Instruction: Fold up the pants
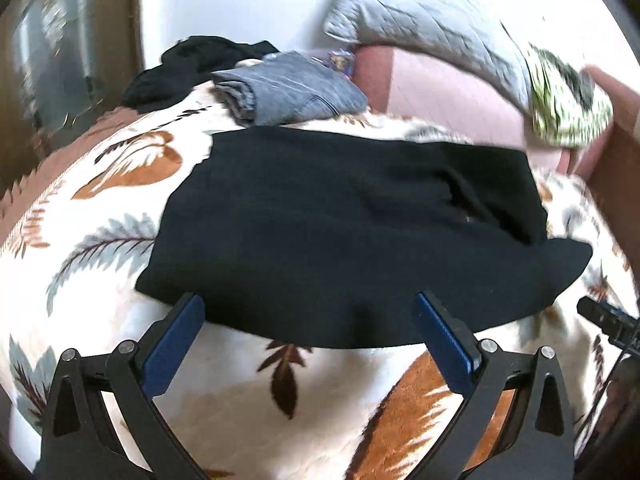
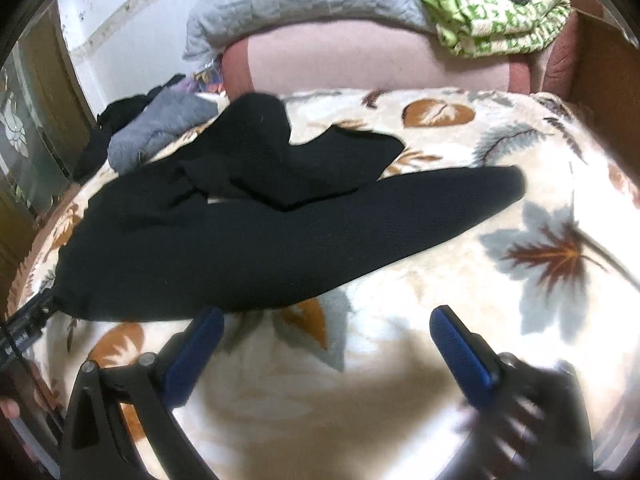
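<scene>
Black pants [image 1: 340, 232] lie spread on a leaf-patterned blanket [image 1: 100, 216]. In the right wrist view the pants [image 2: 248, 240] show one long leg stretched to the right and the other leg crumpled above it. My left gripper [image 1: 308, 308] is open, its blue pads straddling the pants' near edge, with no cloth pinched. My right gripper [image 2: 326, 320] is open over the blanket [image 2: 520, 280] just in front of the long leg, holding nothing. The left gripper's tip [image 2: 24, 328] appears at the far left edge, at the pants' end.
Folded grey clothing [image 1: 288, 88] and a dark heap [image 1: 192, 68] lie at the blanket's far side. A grey quilted pillow [image 1: 420, 12] and a green-patterned cloth [image 2: 500, 12] rest on a pink headboard [image 2: 360, 64]. A brown board [image 2: 604, 92] stands at right, a wooden door [image 1: 72, 40] at left.
</scene>
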`<state>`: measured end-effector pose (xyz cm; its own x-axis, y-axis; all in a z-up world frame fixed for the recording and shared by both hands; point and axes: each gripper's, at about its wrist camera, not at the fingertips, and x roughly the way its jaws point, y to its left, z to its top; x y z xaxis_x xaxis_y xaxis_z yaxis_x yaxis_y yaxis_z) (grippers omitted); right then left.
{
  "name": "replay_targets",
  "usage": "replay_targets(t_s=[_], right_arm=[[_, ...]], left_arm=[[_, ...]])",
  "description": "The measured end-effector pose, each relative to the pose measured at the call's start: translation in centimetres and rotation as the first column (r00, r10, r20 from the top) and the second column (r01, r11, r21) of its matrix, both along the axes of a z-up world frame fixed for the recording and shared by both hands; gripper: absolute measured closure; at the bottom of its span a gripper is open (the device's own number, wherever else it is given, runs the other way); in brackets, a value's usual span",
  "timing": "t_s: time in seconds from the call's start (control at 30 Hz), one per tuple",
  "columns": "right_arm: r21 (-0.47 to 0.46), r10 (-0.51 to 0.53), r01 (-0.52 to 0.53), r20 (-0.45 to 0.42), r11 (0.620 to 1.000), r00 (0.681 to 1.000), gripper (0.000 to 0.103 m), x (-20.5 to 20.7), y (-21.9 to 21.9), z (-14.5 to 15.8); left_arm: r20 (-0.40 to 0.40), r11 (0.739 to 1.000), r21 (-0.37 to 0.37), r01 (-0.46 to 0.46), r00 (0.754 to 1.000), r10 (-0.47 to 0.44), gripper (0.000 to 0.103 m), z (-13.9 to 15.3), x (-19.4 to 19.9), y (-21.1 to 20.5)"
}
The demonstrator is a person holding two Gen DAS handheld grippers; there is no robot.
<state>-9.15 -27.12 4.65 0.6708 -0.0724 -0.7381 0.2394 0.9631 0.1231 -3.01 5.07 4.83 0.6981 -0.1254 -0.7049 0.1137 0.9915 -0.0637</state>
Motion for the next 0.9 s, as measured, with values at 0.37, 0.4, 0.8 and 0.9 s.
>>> replay_targets(t_s=[0.37,0.4,0.8,0.9], right_arm=[[0.030,-0.036,0.036,-0.018,0.999,0.999,0.000,-0.1,-2.3,-1.0],[0.030,-0.036,0.037,-0.020,0.999,0.999,0.000,-0.1,-2.3,-1.2],[0.093,-0.059,0.060,-0.013,0.994,0.998,0.001,0.8,-4.5,-2.4],[0.133,-0.070,0.070,-0.003,0.989,0.998,0.001,1.2,-5.6,-2.8]], left_arm=[[-0.118,0.988,-0.108,-0.108,0.988,0.095,0.000,-2.2,1.1,2.7],[-0.116,0.989,-0.105,-0.105,0.989,0.092,0.000,-2.3,1.0,2.6],[-0.118,0.989,-0.101,-0.106,0.989,0.094,0.000,-2.9,2.3,2.3],[-0.115,0.988,-0.110,-0.104,0.989,0.091,0.000,-2.9,2.7,2.3]])
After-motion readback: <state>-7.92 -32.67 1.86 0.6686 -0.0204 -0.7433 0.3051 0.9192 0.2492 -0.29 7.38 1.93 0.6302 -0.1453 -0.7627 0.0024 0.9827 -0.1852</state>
